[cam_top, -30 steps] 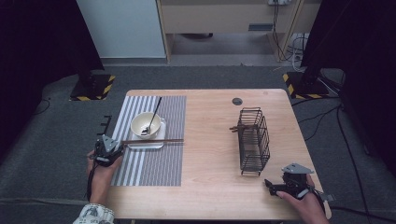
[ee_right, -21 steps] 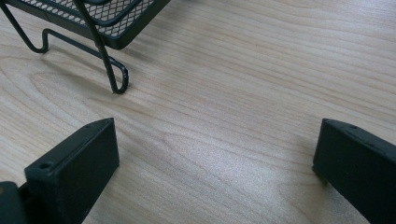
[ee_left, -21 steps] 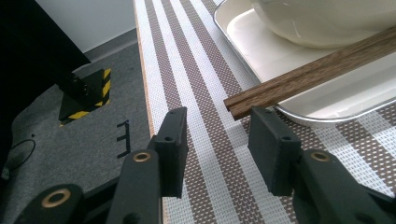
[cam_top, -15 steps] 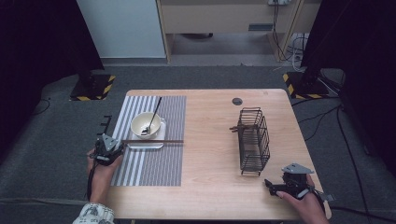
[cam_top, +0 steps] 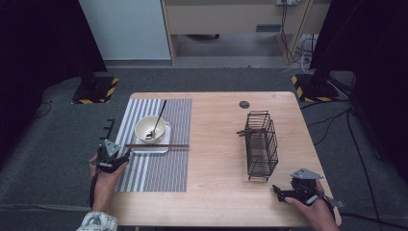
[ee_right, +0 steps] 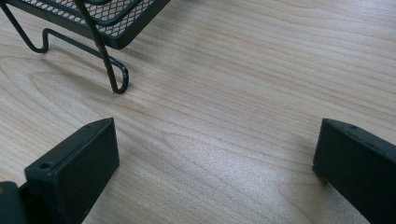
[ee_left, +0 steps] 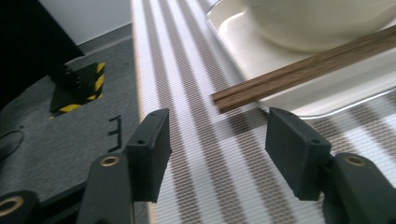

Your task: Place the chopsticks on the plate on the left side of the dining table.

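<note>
A pair of brown chopsticks [cam_top: 159,145] [ee_left: 299,70] lies across a white tray [ee_left: 243,56] in front of a cream bowl [cam_top: 150,129] [ee_left: 317,23]. A dark spoon [cam_top: 159,115] rests in the bowl. My left gripper [cam_top: 124,156] [ee_left: 217,140] sits at the striped placemat's [cam_top: 159,168] left edge. Its jaws have just been opening, with nothing between them, and the chopsticks' ends lie just past the tips. My right gripper [cam_top: 280,191] [ee_right: 215,154] stands open over bare wood near the front right corner.
A black wire basket [cam_top: 262,144] [ee_right: 93,14] stands on the right half of the wooden table [cam_top: 216,159], just beyond my right gripper, with brown sticks poking from its top. A small round dark insert [cam_top: 244,104] sits near the far edge.
Both hands stay where they were. In the high view the left gripper's jaws are too small to compare.
</note>
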A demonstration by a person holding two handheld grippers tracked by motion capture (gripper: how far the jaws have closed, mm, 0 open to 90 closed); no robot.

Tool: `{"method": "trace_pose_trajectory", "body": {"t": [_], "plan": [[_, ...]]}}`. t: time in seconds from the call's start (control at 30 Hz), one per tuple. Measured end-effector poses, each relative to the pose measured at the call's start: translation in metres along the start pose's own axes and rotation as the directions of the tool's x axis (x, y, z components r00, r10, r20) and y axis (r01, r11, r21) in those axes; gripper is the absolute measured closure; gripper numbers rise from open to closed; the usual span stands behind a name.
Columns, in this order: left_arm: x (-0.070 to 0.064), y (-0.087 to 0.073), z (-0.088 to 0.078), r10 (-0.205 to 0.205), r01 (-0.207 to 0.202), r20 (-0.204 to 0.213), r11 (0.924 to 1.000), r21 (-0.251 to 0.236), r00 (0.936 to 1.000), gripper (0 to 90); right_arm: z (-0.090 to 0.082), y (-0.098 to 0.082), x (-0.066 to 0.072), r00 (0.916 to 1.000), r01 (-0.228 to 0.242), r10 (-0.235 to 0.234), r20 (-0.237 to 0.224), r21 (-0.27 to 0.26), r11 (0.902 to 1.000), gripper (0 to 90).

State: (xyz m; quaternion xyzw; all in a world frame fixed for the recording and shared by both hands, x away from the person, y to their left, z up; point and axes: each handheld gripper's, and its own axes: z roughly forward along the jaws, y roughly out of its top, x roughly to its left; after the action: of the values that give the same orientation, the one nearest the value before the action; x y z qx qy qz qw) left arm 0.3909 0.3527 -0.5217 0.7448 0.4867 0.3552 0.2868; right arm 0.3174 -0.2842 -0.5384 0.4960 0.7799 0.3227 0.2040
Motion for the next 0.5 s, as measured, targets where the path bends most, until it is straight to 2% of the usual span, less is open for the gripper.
{"method": "trace_pose_trajectory", "body": {"t": [0.23, 0.5], "plan": [[-0.009, 0.004, -0.009, -0.023, 0.024, 0.061, 0.9994, -0.024, 0.9979, 30.6, 0.0, 0.0, 0.0, 1.0, 0.003, -0.003, -0.002, 0.0, 1.0, 0.2], [-0.022, 0.008, -0.013, -0.026, 0.027, 0.121, 0.9996, -0.004, 0.9923, 23.3, 0.0, 0.0, 0.0, 1.0, 0.003, -0.003, -0.002, 0.0, 1.0, 0.2]]}}
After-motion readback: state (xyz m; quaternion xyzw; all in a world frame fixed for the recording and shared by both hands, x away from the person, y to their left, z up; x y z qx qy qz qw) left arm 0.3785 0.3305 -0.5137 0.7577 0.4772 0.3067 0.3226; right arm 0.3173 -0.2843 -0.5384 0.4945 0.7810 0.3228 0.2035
